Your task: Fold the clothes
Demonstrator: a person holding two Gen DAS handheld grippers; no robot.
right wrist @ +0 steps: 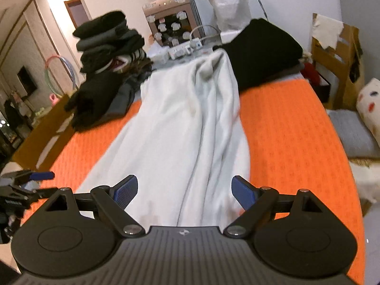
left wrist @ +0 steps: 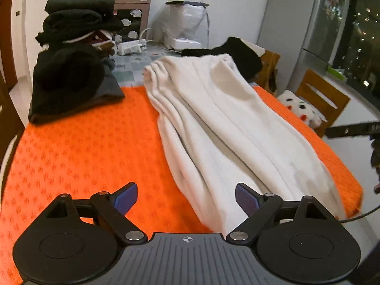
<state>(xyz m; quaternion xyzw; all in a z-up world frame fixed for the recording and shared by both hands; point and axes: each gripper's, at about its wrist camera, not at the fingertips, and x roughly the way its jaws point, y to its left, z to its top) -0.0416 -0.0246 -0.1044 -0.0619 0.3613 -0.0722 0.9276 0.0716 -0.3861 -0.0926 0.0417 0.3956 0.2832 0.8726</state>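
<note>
While no writing reads clearly, both tools gape wide, empty — left tool (left wrist: 186, 198), right tool (right wrist: 184, 191). Mid-frame, a white garment (right wrist: 180, 123) lies lengthwise on the orange-covered counter (left wrist: 83, 147); folded dark clothes (left wrist: 78, 19) stack upper left.

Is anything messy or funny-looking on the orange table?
The white garment lies bunched in long wrinkles on the orange cloth, not flat. The stack of dark clothes looks uneven. Nothing looks spilled or broken.
</note>
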